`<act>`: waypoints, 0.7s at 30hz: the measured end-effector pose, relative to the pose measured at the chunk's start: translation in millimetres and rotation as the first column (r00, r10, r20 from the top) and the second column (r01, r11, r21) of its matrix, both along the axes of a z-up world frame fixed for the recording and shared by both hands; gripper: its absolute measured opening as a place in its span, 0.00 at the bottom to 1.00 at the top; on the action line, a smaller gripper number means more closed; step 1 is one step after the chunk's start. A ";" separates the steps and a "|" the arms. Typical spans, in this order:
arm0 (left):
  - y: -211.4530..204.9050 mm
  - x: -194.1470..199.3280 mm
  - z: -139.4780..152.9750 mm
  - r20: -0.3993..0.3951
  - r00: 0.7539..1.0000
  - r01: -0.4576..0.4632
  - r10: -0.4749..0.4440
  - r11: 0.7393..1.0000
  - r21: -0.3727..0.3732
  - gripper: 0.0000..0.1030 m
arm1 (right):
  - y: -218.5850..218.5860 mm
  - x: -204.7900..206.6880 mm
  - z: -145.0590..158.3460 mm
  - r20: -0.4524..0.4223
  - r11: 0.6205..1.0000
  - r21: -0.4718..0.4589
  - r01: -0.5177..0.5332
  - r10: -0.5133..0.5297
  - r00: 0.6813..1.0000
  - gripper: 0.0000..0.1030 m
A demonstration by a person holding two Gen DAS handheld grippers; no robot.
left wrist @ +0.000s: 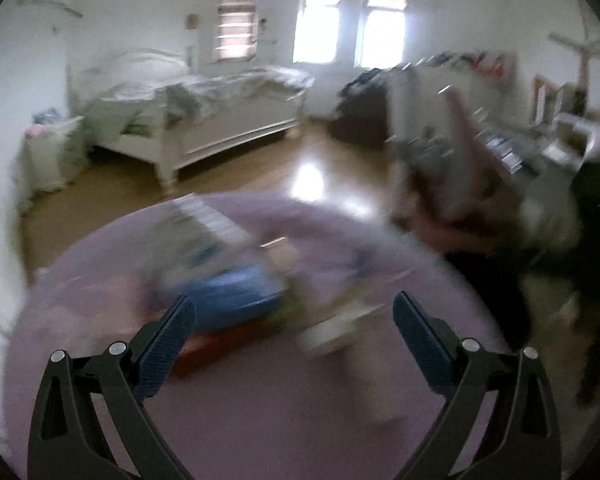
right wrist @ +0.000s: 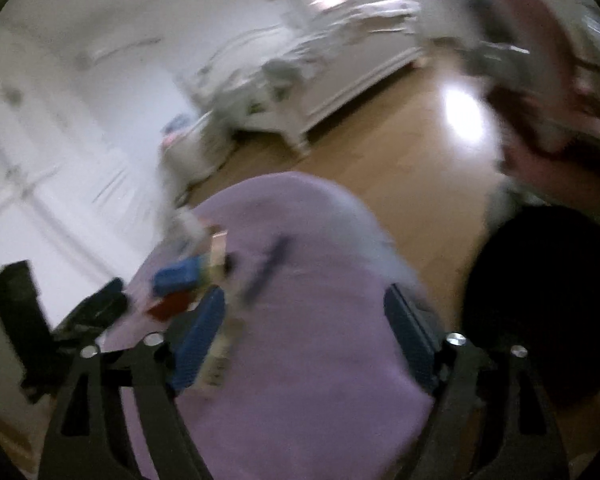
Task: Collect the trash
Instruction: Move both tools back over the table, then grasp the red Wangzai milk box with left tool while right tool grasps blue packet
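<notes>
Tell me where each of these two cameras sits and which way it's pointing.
Left wrist: sits on the left tool, angled down over the round purple table toward the white bed and windows; its open fingers show.
Right wrist: sits on the right tool, tilted, looking down across the same table; its open fingers and part of the left tool show.
Shared: table, bed, blue item, wooden floor.

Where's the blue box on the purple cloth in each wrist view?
Left wrist: blue box low centre-left, just beyond the left fingertip.
Right wrist: blue box left of centre, above the left fingertip.
Shared landmark: white bed across the wood floor.
</notes>
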State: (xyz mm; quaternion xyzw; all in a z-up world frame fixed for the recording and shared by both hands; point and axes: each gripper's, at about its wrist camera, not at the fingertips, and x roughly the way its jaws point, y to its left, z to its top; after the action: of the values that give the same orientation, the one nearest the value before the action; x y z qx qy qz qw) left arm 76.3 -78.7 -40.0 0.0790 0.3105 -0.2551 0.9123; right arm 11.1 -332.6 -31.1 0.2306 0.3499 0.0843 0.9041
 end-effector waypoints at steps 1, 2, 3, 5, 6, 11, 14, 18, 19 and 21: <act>10.6 4.1 -3.6 -0.007 1.000 -0.009 0.009 1.000 0.018 0.95 | 19.0 11.9 5.0 0.004 0.999 -0.007 -0.049 0.049 0.999 0.81; 24.9 10.1 -8.8 -0.023 1.000 -0.014 0.015 0.999 0.041 0.95 | 37.7 23.8 9.1 0.002 0.996 -0.016 -0.091 0.091 0.996 0.82; 34.7 14.0 -12.4 -0.028 0.999 -0.016 0.018 0.998 0.058 0.95 | 56.8 36.0 12.6 -0.003 0.991 -0.024 -0.131 0.131 0.991 0.82; 49.4 19.4 -18.1 -0.024 1.000 -0.016 0.018 0.996 0.092 0.95 | 89.5 56.6 17.3 -0.009 0.979 -0.031 -0.201 0.201 0.980 0.85; 54.8 21.2 -20.6 -0.023 1.000 -0.011 0.014 0.995 0.097 0.95 | 103.9 64.2 18.6 -0.011 0.974 -0.037 -0.224 0.224 0.975 0.86; 73.0 30.1 -29.0 -0.029 0.999 0.017 -0.014 0.995 0.101 0.95 | 169.4 112.0 7.5 -0.099 0.944 -0.112 -0.309 0.299 0.949 0.86; 77.1 37.0 -33.0 -0.028 0.999 0.029 -0.026 0.994 0.110 0.95 | 190.5 136.4 -5.5 -0.174 0.926 -0.190 -0.326 0.295 0.940 0.86; 74.4 47.5 -36.1 -0.038 0.998 0.049 -0.045 0.991 0.122 0.95 | 208.3 156.8 -26.2 -0.260 0.908 -0.244 -0.341 0.277 0.925 0.85; 72.7 49.5 -36.5 -0.036 0.998 0.056 -0.052 0.990 0.132 0.95 | 207.7 157.8 -29.0 -0.266 0.911 -0.237 -0.337 0.273 0.925 0.75; 68.7 52.3 -37.7 -0.023 0.998 0.064 -0.061 0.985 0.160 0.95 | 200.4 154.3 -28.5 -0.242 0.921 -0.221 -0.320 0.266 0.933 0.71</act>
State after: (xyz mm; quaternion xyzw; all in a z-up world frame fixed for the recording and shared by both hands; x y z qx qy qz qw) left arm 128.5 -9.9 -77.7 0.1598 0.3356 -0.2586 0.8916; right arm 165.4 -132.3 -59.5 0.0640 0.4808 0.1487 0.8618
